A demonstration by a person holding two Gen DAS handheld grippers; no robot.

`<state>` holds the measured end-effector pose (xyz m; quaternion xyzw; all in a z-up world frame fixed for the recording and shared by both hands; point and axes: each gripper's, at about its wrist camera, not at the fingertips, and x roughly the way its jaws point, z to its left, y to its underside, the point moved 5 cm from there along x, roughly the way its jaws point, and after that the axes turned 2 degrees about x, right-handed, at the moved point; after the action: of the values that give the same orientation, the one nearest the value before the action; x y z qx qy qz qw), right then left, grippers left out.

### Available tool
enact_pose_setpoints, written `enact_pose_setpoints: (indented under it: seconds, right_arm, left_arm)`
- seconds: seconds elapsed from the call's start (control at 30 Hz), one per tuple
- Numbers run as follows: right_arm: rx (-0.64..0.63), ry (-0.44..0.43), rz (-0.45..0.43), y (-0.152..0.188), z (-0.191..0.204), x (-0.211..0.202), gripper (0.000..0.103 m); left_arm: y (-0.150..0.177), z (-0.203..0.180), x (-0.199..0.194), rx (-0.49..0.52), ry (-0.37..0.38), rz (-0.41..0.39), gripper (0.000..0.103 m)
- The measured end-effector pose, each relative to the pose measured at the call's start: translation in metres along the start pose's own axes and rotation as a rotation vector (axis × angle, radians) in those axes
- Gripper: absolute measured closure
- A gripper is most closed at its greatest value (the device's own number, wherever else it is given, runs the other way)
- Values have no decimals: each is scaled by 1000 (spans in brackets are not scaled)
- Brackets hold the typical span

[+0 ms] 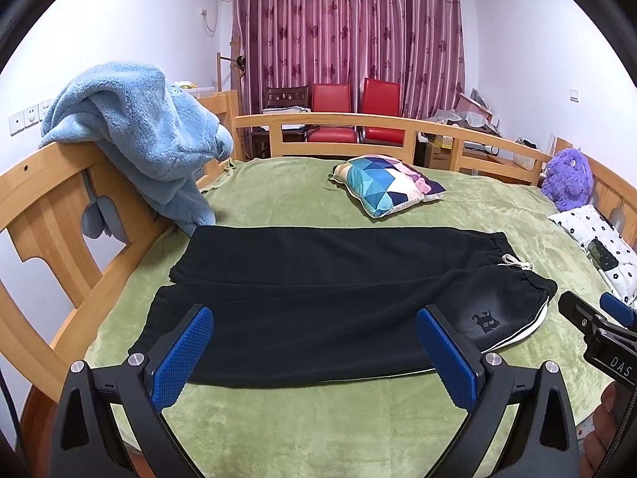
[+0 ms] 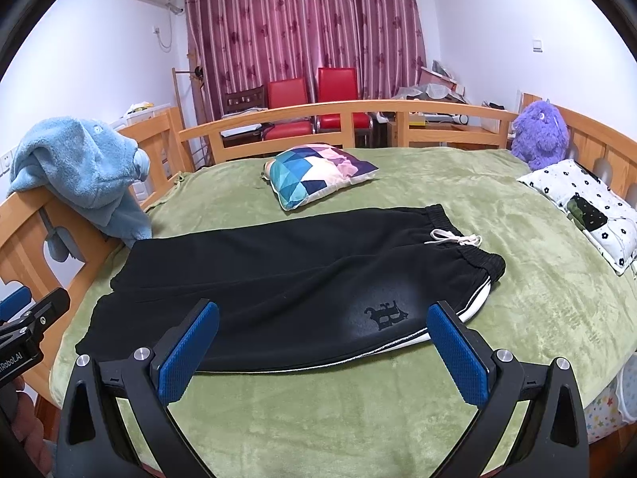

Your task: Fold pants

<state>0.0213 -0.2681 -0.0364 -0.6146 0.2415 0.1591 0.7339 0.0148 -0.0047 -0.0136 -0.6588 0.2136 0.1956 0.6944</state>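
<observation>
Lettering "Robot.AI" on left gripper [image 2: 24, 318] beside black pants [image 2: 278, 290]

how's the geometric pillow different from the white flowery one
The geometric pillow shows blue, pink and navy triangles; the white pillow has small black flowers and a dark patch. The geometric pillow lies mid-bed beyond the pants; the white pillow lies at the right edge, by the purple plush toy. Both rest on the green blanket, apart from the pants.
</observation>
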Motion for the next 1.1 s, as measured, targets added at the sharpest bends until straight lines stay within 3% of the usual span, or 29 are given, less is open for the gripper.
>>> enact_pose_setpoints:
  seconds: [1.1]
  right_arm:
    - [2, 1, -4, 0, -2, 0, 1]
  left_arm:
    - [0, 2, 4, 3, 2, 13, 0]
